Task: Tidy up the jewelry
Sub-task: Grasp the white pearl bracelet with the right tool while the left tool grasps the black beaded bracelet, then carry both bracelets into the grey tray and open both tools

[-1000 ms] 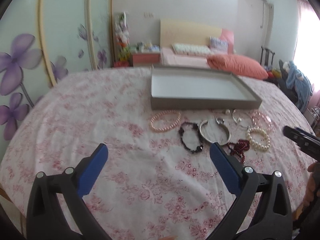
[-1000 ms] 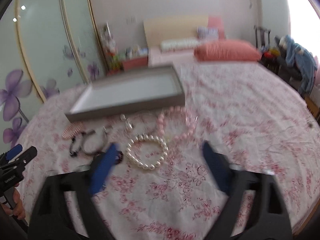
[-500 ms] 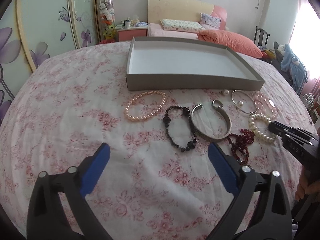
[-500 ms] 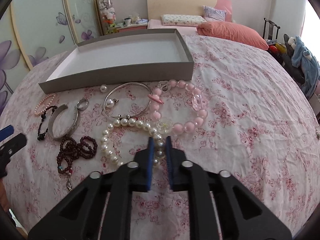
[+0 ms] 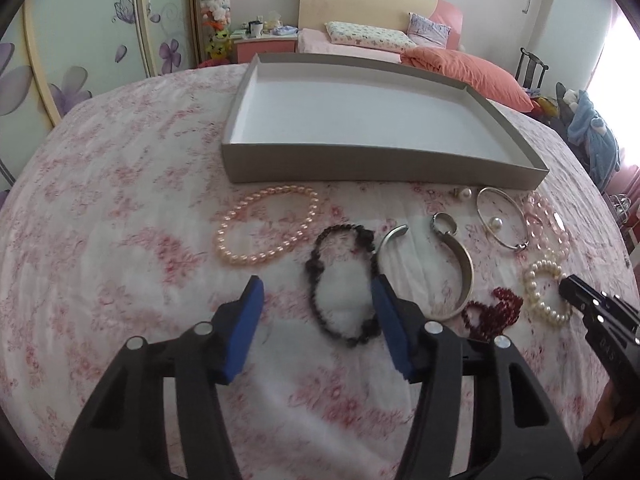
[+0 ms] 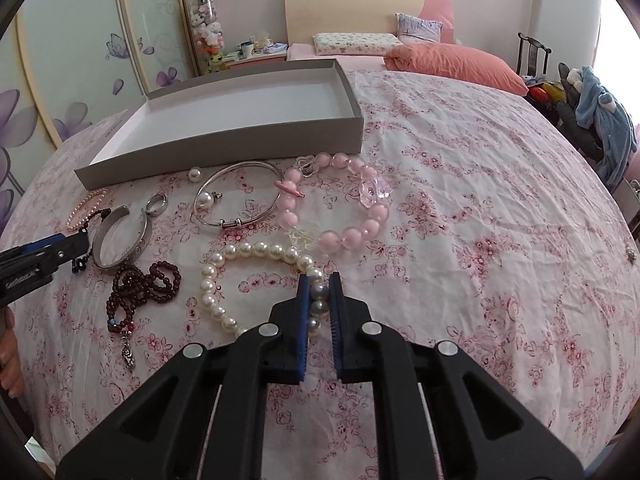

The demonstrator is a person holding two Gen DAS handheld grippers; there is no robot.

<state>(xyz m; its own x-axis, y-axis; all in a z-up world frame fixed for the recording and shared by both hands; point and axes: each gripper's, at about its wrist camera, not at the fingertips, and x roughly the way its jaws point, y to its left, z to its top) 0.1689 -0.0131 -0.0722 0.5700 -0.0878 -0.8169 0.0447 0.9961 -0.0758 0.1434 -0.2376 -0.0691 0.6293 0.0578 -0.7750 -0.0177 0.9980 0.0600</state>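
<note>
Bare bedspread (image 6: 460,240) right of bracelets; grey tray (image 6: 224,148) behind them

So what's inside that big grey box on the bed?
Nothing that shows. The grey box has a bare white floor in both views, and all the jewelry lies outside it on the flowery sheet. Its near wall hides a thin strip of floor.

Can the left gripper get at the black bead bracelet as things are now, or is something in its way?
Probably yes. The left gripper hangs right over the black bead bracelet, jaws closing, its beads between the fingers and nothing on top. Only the silver cuff lies close beside its right finger and might get nudged.
</note>
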